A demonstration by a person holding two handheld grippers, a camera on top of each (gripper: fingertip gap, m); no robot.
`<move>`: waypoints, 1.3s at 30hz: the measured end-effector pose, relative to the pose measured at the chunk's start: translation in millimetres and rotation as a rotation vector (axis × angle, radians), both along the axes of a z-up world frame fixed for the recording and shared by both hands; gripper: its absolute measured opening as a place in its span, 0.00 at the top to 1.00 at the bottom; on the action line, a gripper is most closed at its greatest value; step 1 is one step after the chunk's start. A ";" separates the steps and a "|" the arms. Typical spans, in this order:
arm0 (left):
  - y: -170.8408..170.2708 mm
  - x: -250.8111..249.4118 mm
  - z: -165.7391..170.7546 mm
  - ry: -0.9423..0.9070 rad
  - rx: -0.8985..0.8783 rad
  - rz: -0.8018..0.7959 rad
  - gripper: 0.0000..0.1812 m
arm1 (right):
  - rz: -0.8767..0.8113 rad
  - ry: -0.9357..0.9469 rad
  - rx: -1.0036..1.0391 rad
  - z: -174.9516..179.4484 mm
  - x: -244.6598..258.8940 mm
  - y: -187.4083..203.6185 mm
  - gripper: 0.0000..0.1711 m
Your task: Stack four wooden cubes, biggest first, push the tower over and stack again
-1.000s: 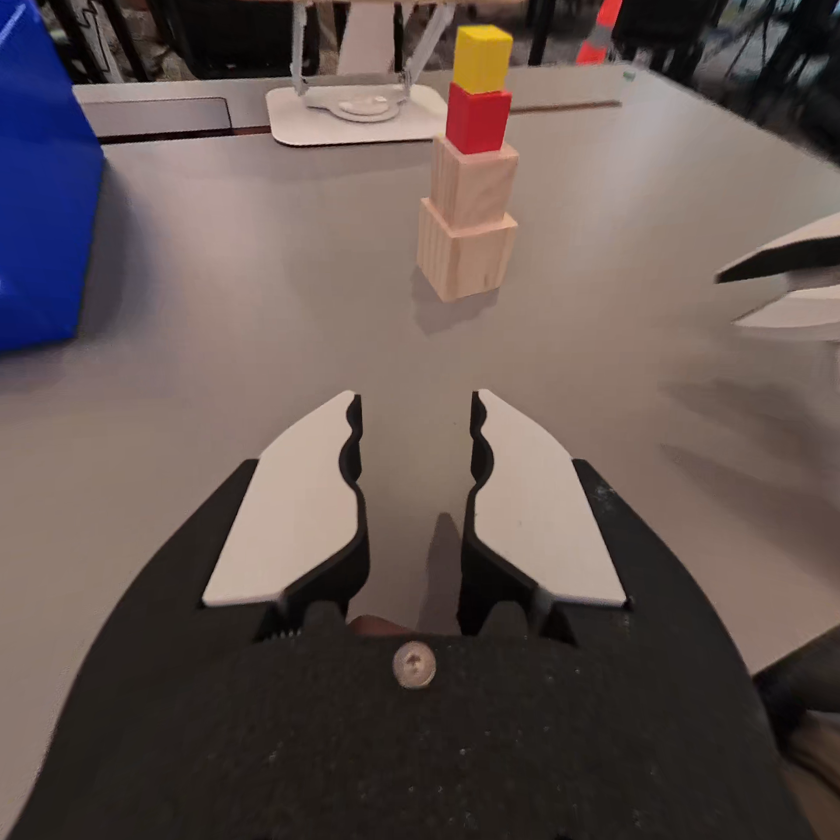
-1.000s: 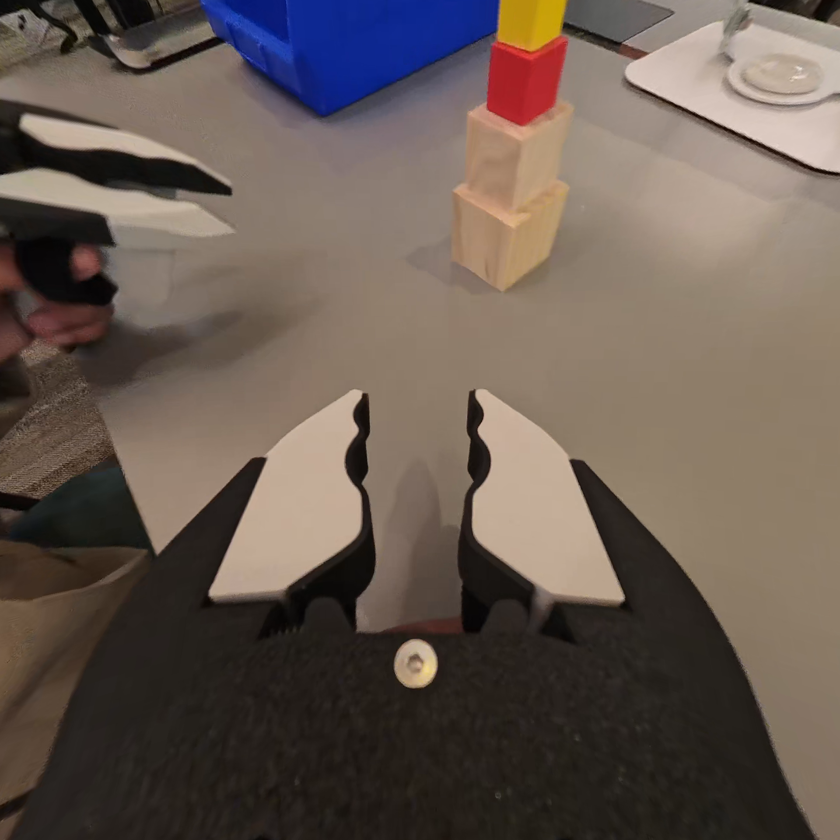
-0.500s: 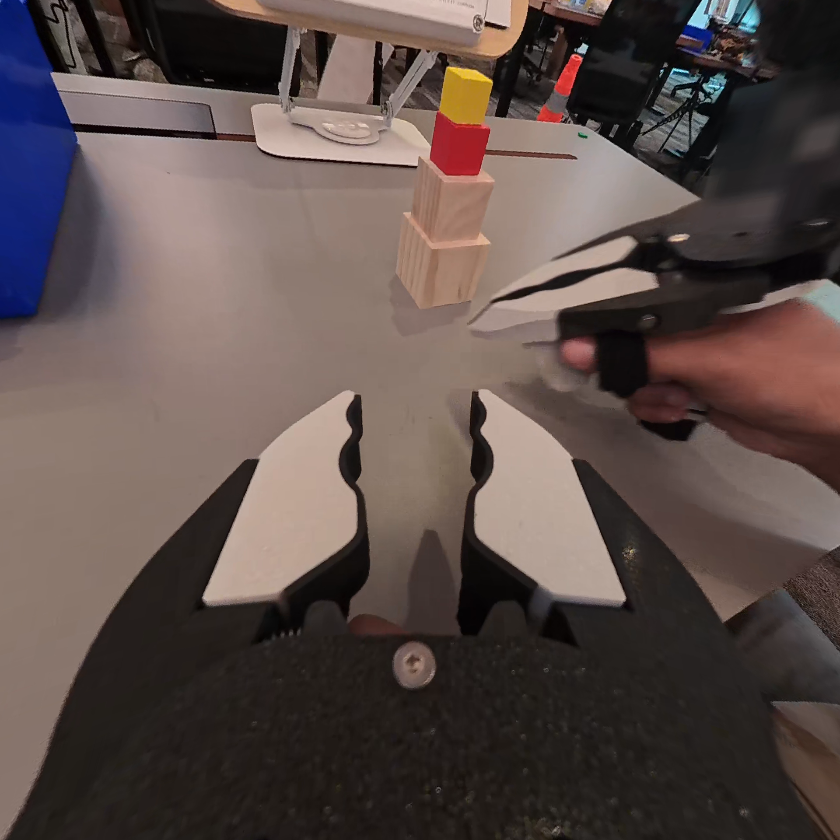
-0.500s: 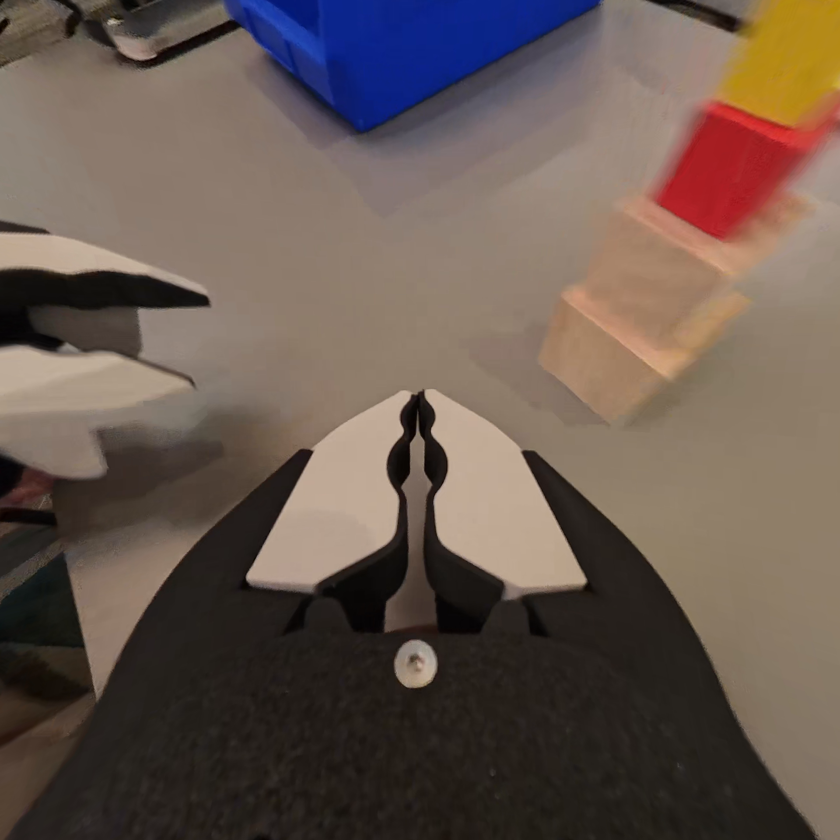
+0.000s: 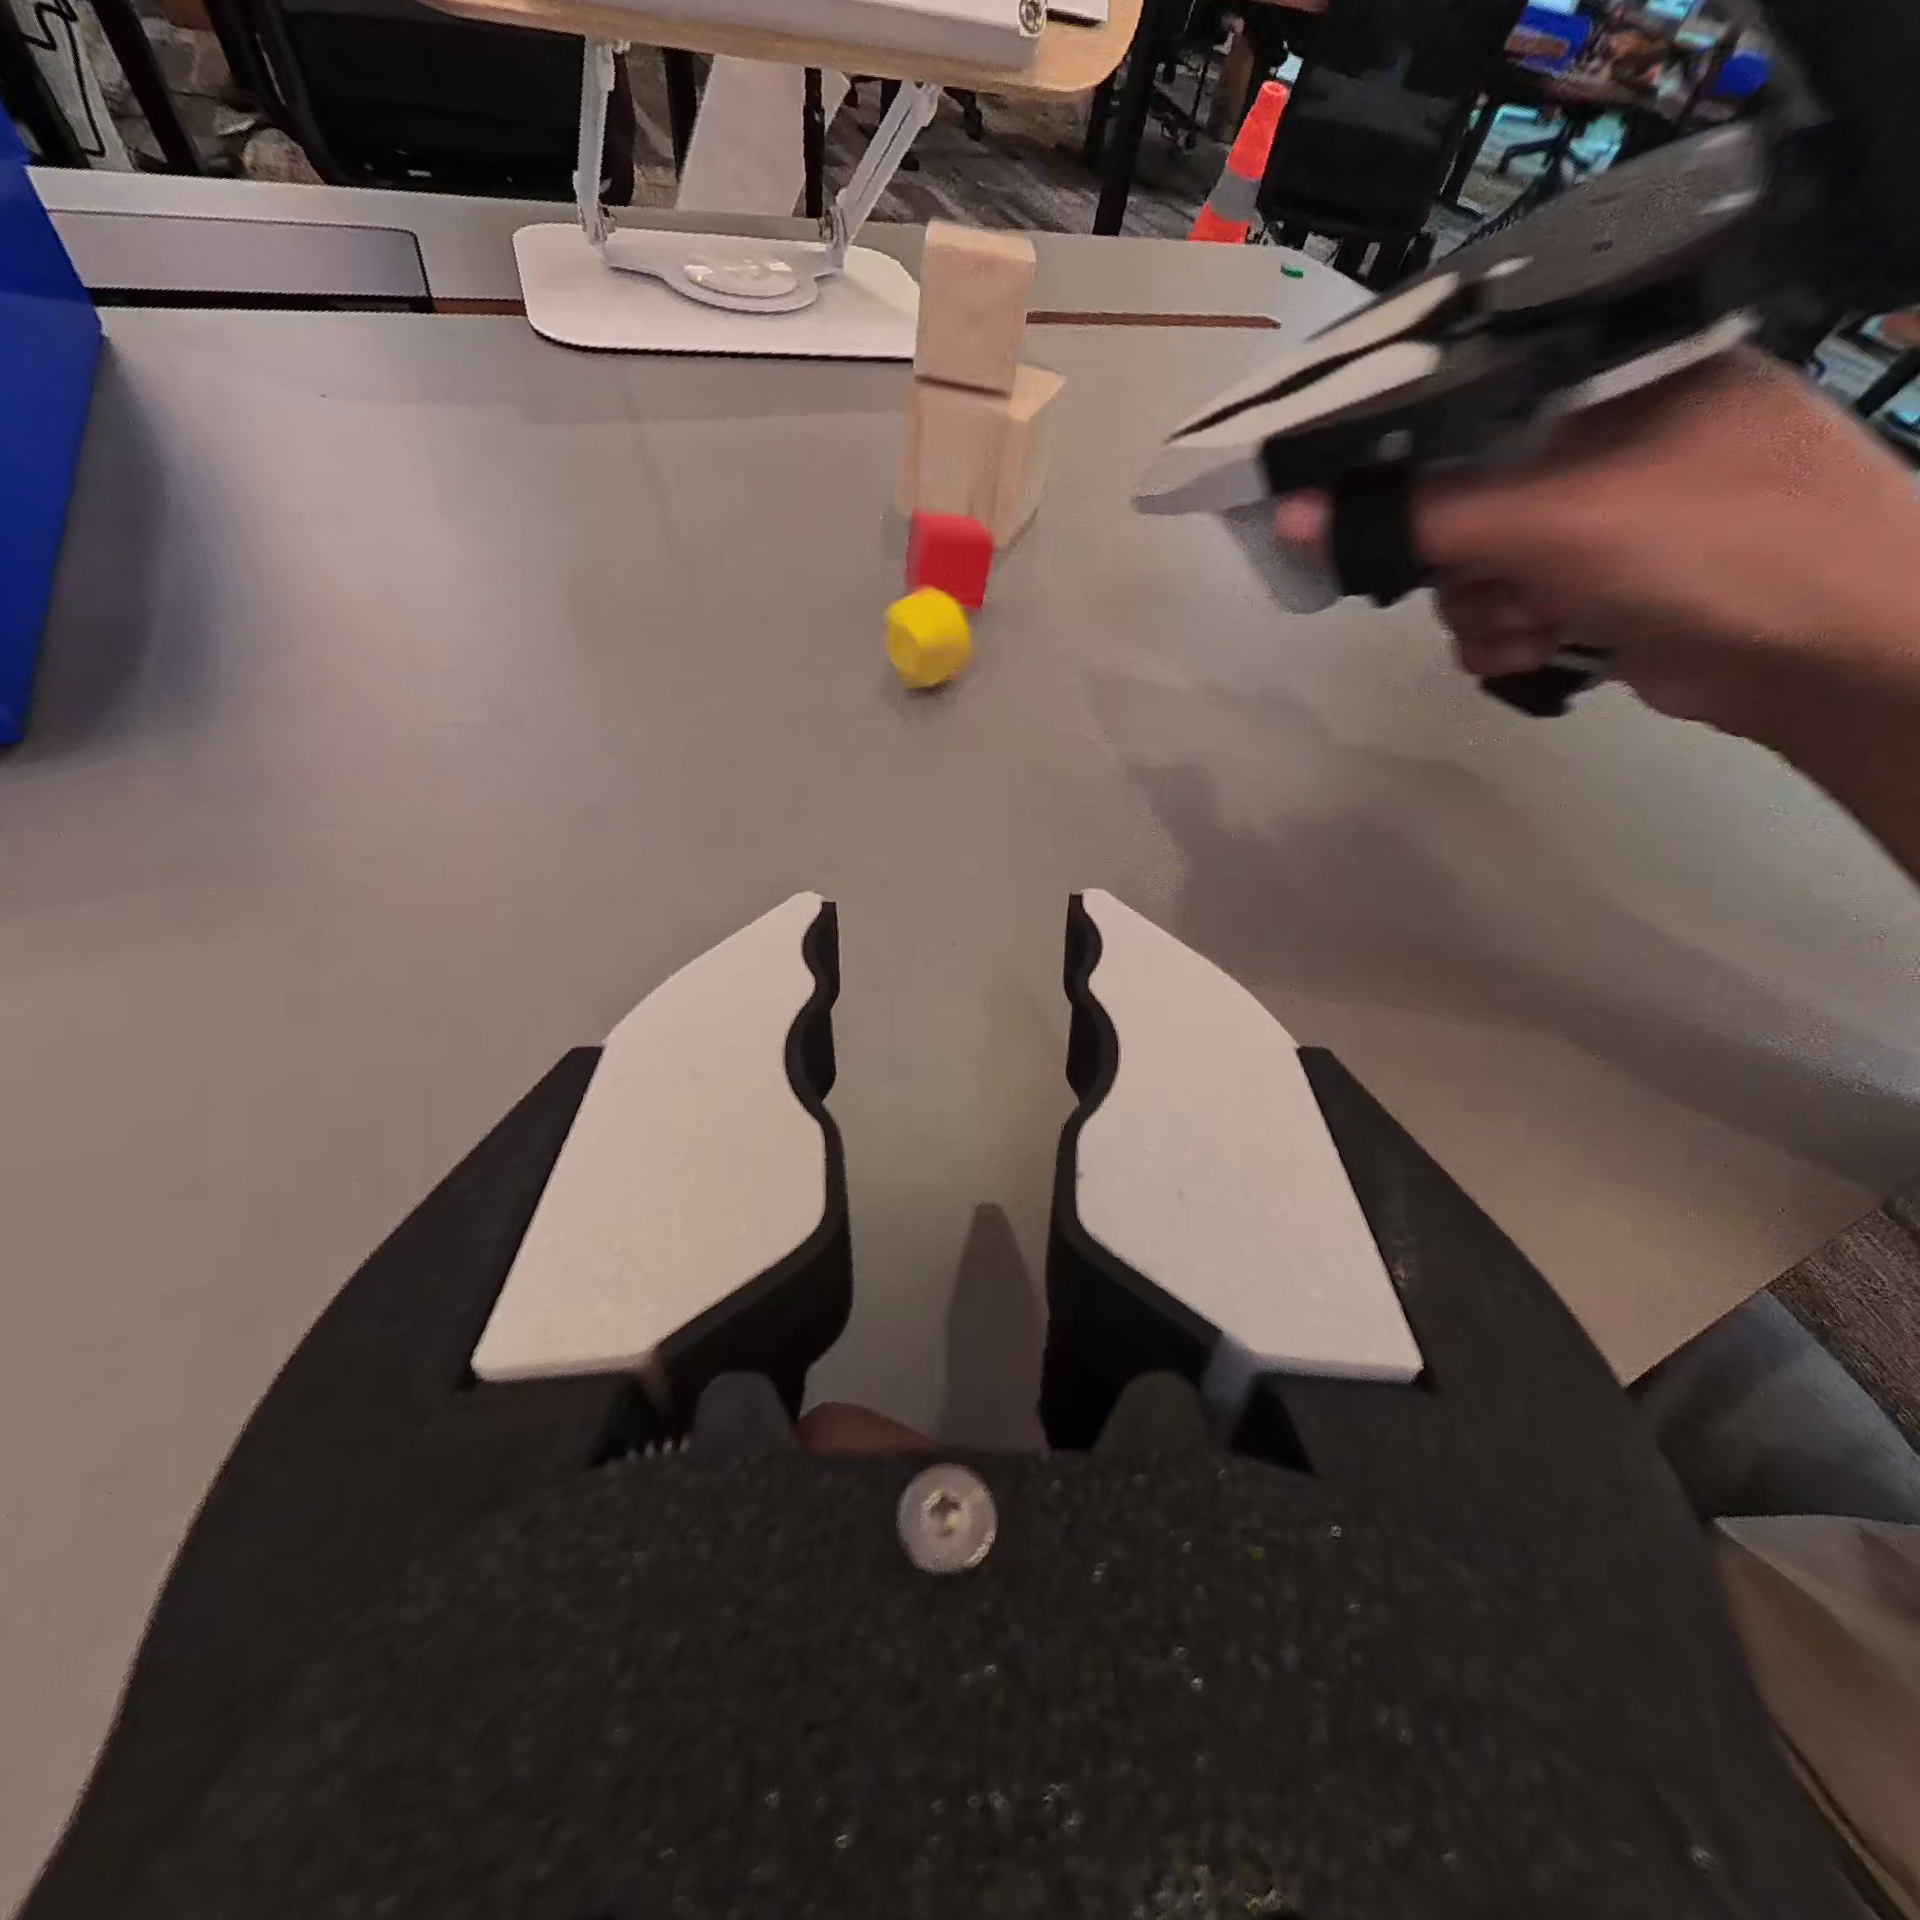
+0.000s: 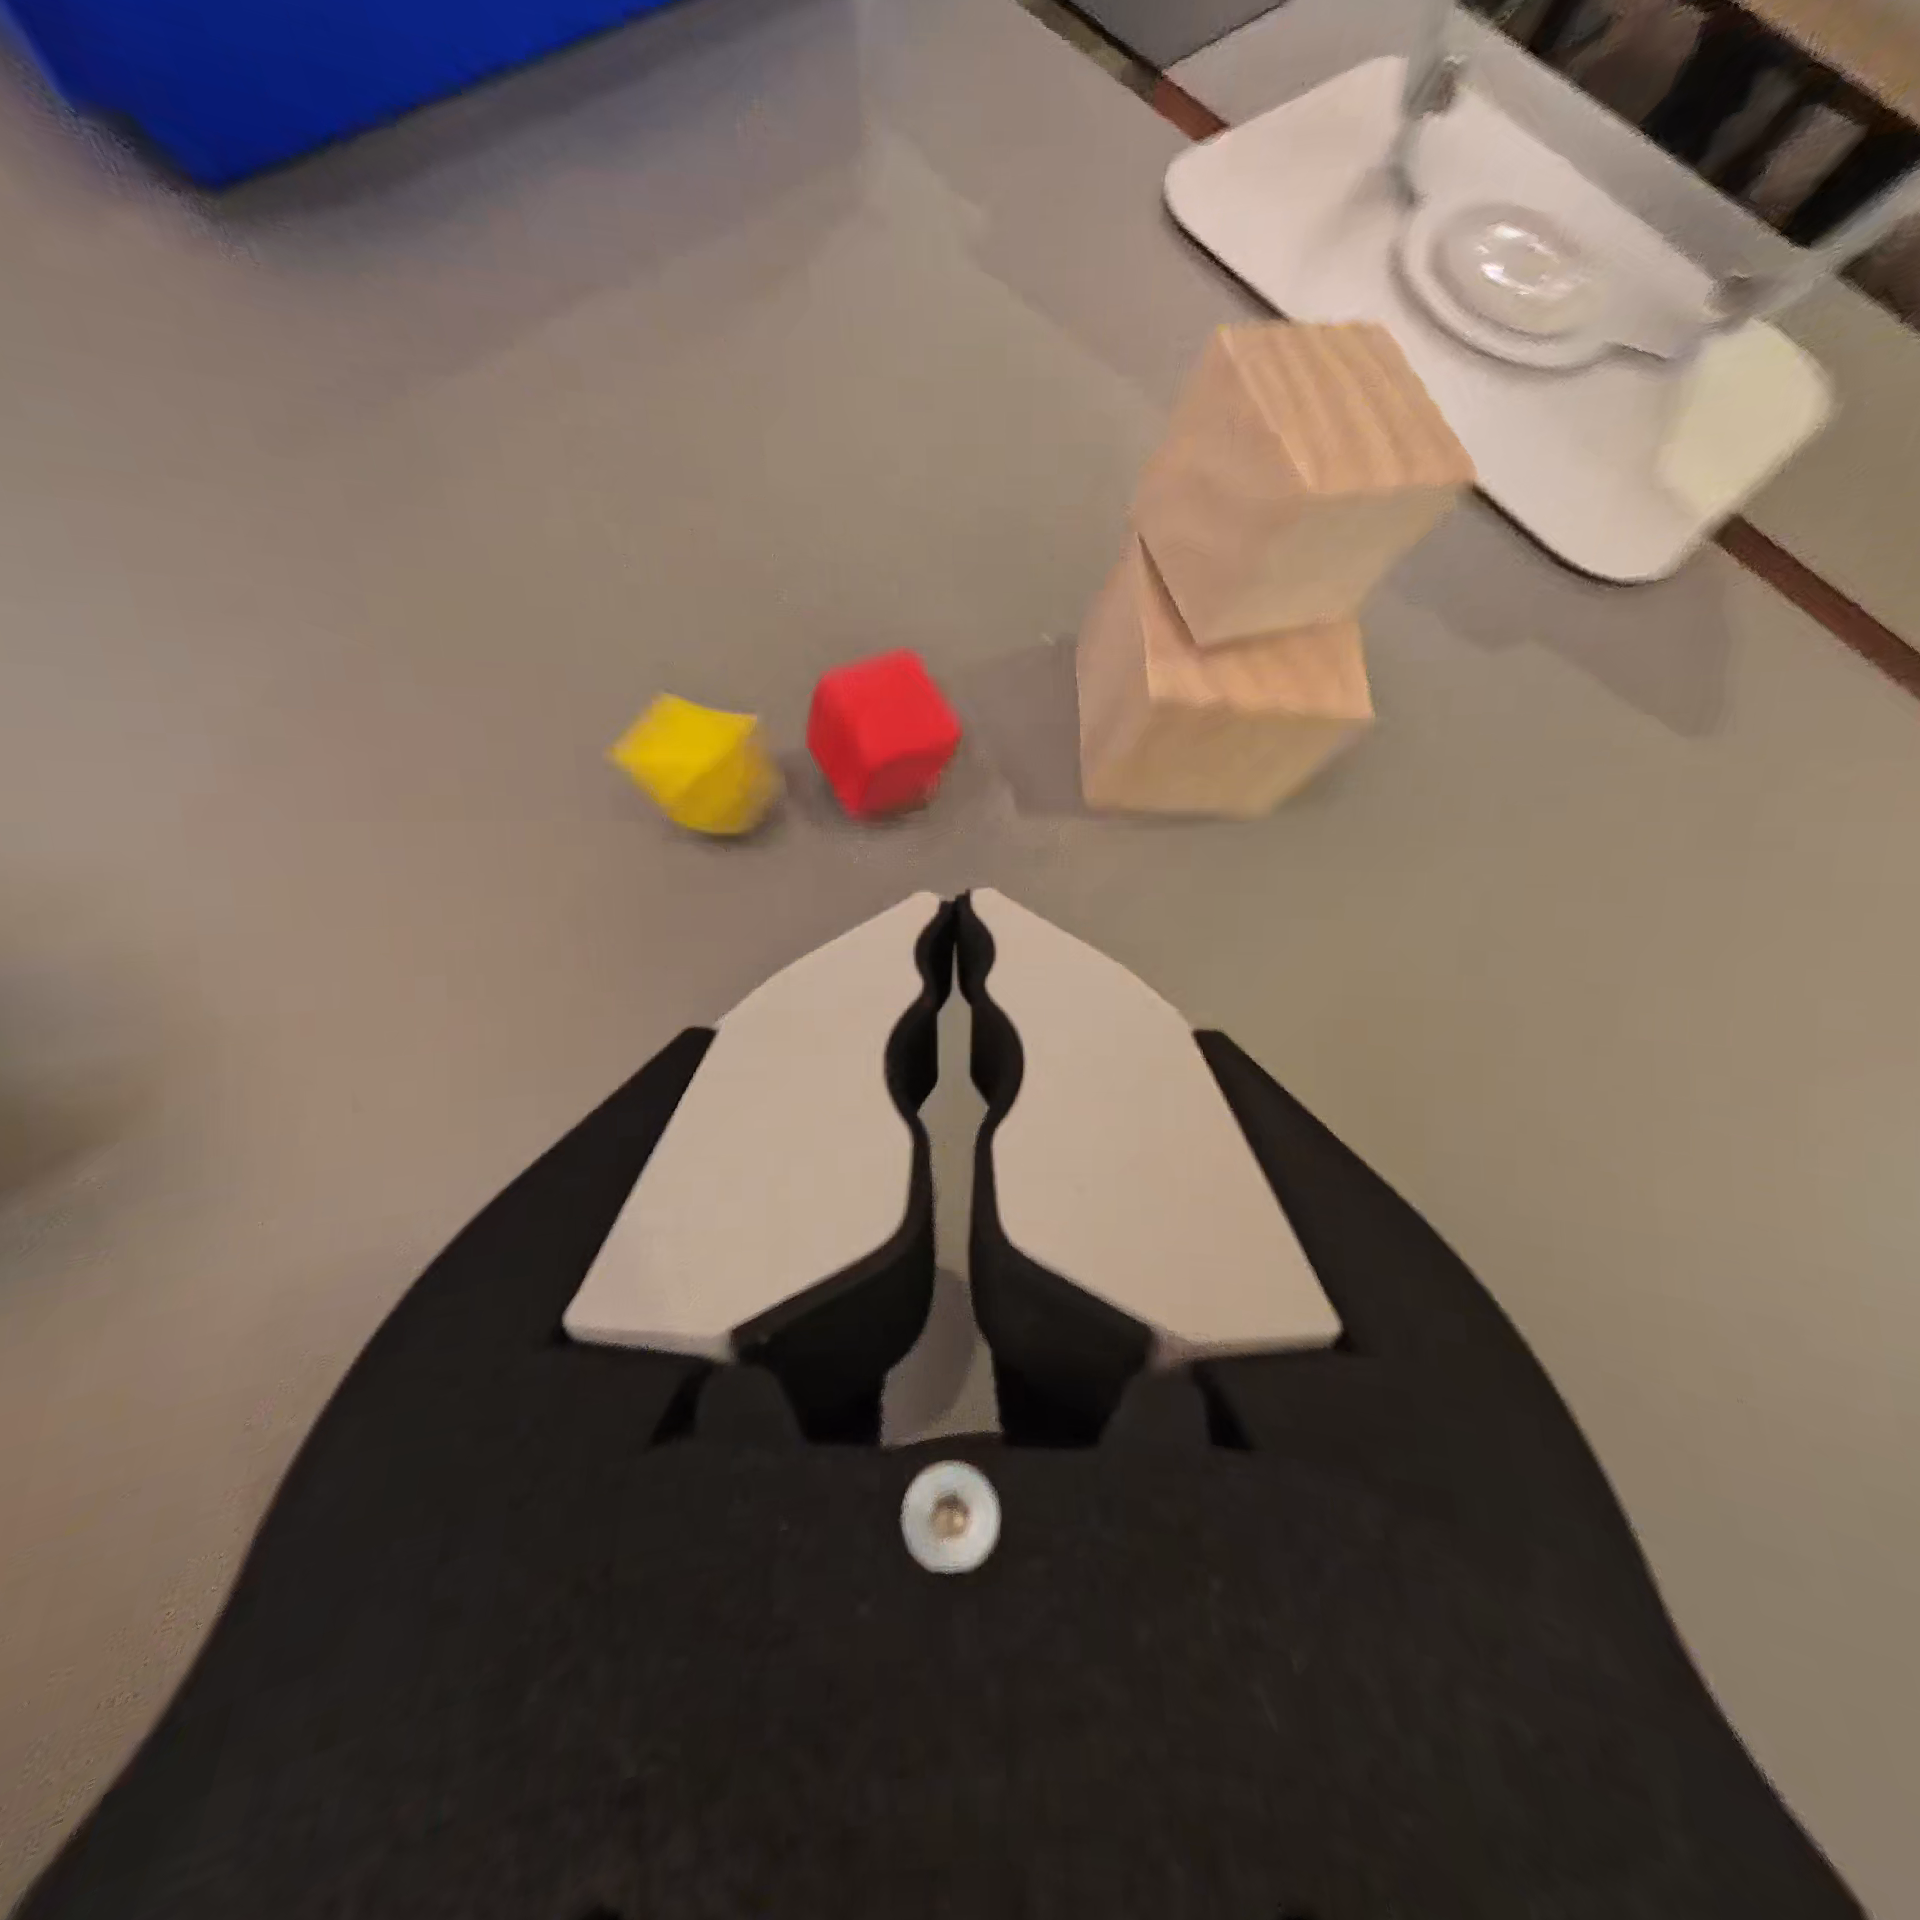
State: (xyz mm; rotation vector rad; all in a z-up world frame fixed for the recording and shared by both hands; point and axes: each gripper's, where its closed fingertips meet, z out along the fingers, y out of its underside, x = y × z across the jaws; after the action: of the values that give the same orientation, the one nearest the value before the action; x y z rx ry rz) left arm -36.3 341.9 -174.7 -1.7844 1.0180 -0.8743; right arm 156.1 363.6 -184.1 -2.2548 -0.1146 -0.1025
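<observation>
Right, my right gripper (image 6: 956, 902) is clenched on nothing, tips pressed together into one blunt wedge, which I judge suits shoving far better than gripping; it hangs just in front of the large pale wooden cube (image 6: 1221, 717) that forms the base. Only half the knock-down is done, by my reading. On top of that base cube sits the second pale wooden cube (image 6: 1299, 488), twisted off square and tipping toward the white stand base (image 6: 1299, 197) beyond, so I take it to be mid-topple. The small red wooden cube (image 6: 883, 732) lies on the grey tabletop (image 6: 416, 520) just left of the base cube, and the smaller yellow wooden cube (image 6: 698, 764) just beyond the red one on the same side; both look blurred and cocked on edges, probably rolling. My left gripper (image 5: 948, 914) is released, fingers parted and empty, held low and well short of the base cube, I suppose ready for re-stacking. A blue plastic bin (image 6: 312, 73) stands far left of the base cube
</observation>
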 end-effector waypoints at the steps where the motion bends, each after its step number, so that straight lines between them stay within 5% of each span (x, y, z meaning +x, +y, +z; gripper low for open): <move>1: 0.6 0.4 -1.1 0.006 -0.004 0.003 0.77 | -0.007 0.042 0.011 3.0 0.2 -12.0 1.00; 12: 8.4 -5.7 12.9 -0.035 0.104 0.057 0.76 | 0.045 0.092 0.105 17.0 -46.3 -104.1 1.00; 22: 32.5 -22.7 56.0 -0.121 0.246 0.140 0.77 | 0.063 0.072 0.185 28.4 -70.3 -133.8 1.00; 32: 32.1 -15.3 38.5 -0.083 0.239 0.101 0.72 | -0.063 0.075 0.278 35.2 -44.3 -137.1 0.69; 39: 34.0 -14.3 28.8 -0.050 0.226 0.100 0.72 | -0.082 0.073 0.259 26.1 -40.1 -135.6 0.64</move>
State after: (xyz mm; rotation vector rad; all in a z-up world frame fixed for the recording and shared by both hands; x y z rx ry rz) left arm -50.6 375.8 -145.9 -1.6002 0.9480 -0.7094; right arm 116.0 228.0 -158.0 -2.0021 0.0295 -0.0740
